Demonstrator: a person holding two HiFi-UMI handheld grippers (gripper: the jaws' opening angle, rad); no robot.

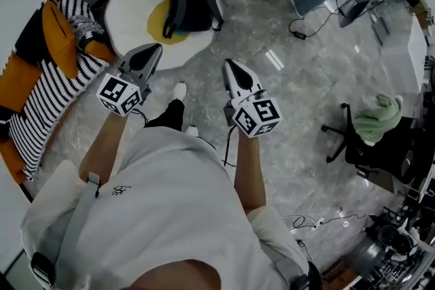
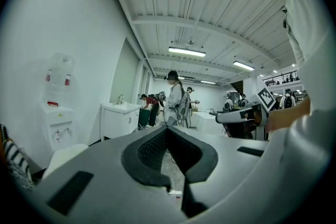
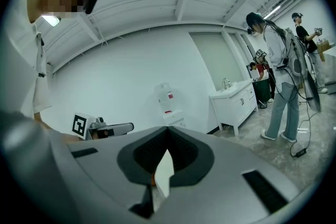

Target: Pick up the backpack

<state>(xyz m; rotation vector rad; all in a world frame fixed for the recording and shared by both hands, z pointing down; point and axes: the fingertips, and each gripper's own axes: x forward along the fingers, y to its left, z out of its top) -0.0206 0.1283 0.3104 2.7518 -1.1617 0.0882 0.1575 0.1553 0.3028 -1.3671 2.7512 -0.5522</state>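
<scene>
Seen from the head view, a person in a white shirt stands on a marbled floor (image 1: 292,92) with the left gripper (image 1: 157,48) and the right gripper (image 1: 228,63) held out level, side by side and apart, both with jaws clenched on nothing. Ahead of them the black backpack (image 1: 192,2) lies on a white floor cushion (image 1: 132,3) with a yellow centre, clear of both grippers; the left one points towards the cushion's near edge. A striped and orange throw (image 1: 41,105) is heaped at the left, and an office chair (image 1: 343,139) draped with a green cloth (image 1: 377,117) stands well off to the right. In the left gripper view the dark pads meet at the tip with nothing between them; beyond are a water dispenser (image 2: 58,107), a white cabinet (image 2: 119,119) and a standing figure (image 2: 174,97). In the right gripper view the jaws are likewise pressed together and empty, with a bystander in jeans (image 3: 278,89) at the right.
</scene>
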